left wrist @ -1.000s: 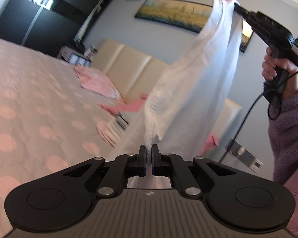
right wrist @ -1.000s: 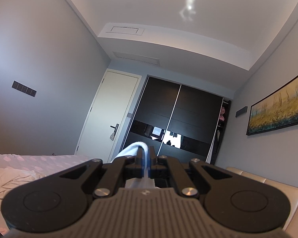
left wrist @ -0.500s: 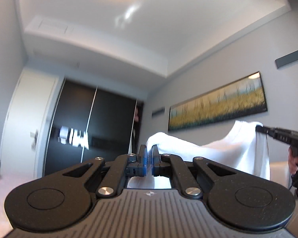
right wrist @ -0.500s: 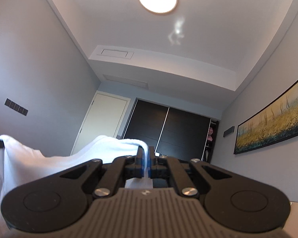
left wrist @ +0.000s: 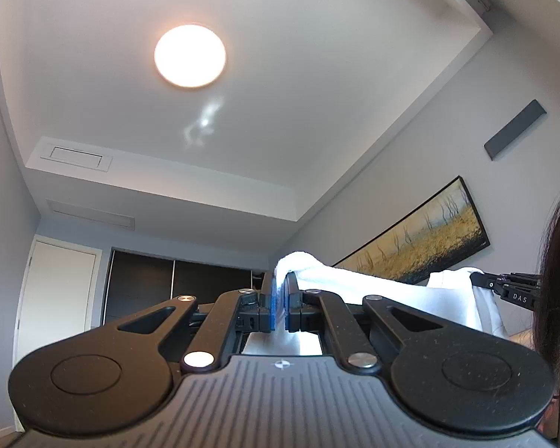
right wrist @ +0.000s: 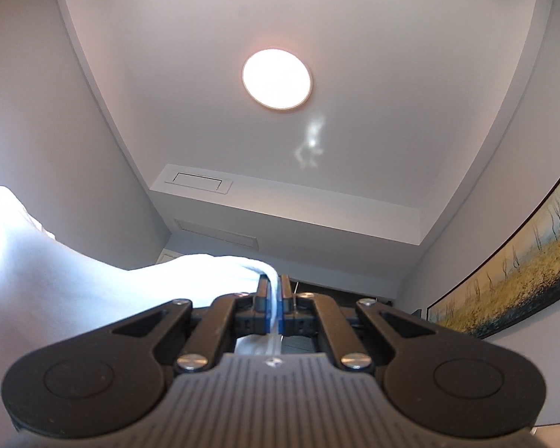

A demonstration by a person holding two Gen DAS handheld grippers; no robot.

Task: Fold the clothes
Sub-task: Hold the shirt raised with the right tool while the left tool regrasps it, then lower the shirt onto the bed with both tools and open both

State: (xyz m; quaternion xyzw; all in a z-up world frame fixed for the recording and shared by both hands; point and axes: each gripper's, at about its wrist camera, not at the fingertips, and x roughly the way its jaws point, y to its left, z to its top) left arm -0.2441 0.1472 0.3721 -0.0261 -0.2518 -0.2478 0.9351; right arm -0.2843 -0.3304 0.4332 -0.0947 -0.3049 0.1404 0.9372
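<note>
Overhead, a round ceiling lamp (left wrist: 190, 55) glows in a white ceiling, with a dark sliding wardrobe (left wrist: 175, 283) and a long landscape painting (left wrist: 425, 239) on the grey walls below. Left gripper (left wrist: 279, 291) is clamped on a white garment (left wrist: 354, 285), which stretches rightward to the right gripper (right wrist: 274, 293), likewise pinched tight on the cloth, held up in the air.

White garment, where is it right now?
The white garment hangs stretched between the left gripper and the right gripper, both shut on it, held up toward the ceiling.
</note>
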